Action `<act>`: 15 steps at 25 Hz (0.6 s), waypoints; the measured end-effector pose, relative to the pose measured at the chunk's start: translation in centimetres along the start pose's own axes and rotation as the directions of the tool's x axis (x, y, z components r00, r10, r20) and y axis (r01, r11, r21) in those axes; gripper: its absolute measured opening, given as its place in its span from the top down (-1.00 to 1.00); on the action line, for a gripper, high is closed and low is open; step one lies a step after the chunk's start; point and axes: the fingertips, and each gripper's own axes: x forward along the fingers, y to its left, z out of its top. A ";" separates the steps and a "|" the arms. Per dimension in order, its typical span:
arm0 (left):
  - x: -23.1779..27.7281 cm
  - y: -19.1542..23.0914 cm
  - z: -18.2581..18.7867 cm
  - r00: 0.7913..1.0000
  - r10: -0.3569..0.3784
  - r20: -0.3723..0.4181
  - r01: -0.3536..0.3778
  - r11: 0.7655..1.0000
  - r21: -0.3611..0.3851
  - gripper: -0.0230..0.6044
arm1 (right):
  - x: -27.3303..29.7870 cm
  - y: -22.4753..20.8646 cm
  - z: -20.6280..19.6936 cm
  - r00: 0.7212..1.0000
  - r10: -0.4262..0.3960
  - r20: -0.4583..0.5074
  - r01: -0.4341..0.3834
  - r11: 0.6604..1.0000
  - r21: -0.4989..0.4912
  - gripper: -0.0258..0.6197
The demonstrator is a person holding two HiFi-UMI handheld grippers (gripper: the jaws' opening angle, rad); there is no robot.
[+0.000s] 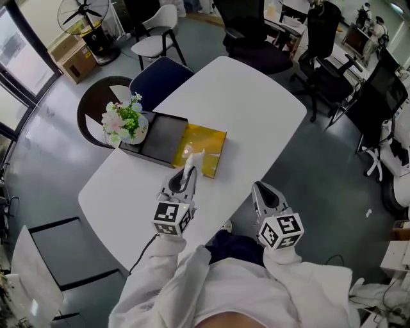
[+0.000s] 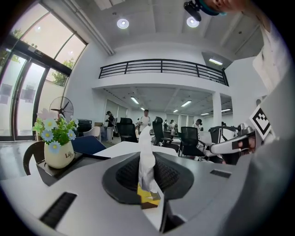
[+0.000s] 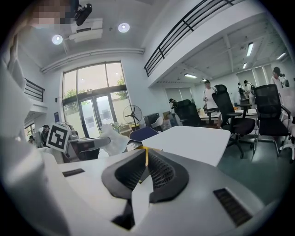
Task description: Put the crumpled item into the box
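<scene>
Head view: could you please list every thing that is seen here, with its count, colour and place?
table: one, white, centre
box: one, black, on the table's left part
yellow panel: one, against the box's right side
flower pot: one, white with pale flowers, at the box's left end
crumpled item: one, white, held up near the yellow panel
navy chair, white chair, brown chair: one each, beyond the table's left side
office chairs: several, black, top right
fan: one, black, top left
left gripper: grey, shut on the crumpled item
right gripper: grey, jaws together, empty, by the table's near edge
</scene>
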 end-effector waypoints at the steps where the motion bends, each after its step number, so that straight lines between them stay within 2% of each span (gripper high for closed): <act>1: 0.8 0.3 0.2 1.000 0.002 0.000 -0.002 1.000 -0.027 0.73 | 0.6 -0.2 0.1 1.000 0.012 -0.005 -0.012 1.000 -0.003 0.80; 5: 3.4 1.4 -0.3 1.000 -0.010 -0.021 0.007 0.988 -0.154 0.73 | 2.5 0.1 0.0 0.998 0.061 -0.027 -0.062 0.998 -0.008 0.80; 9: 5.7 2.6 -2.1 0.997 -0.016 -0.073 0.000 0.977 -0.214 0.73 | 3.7 0.6 -0.3 0.994 0.101 -0.043 -0.101 0.995 -0.010 0.80; 15: 8.9 4.6 -4.1 0.988 -0.061 -0.145 0.007 0.937 -0.348 0.73 | 4.8 0.7 -0.7 0.991 0.118 -0.063 -0.118 0.993 0.009 0.80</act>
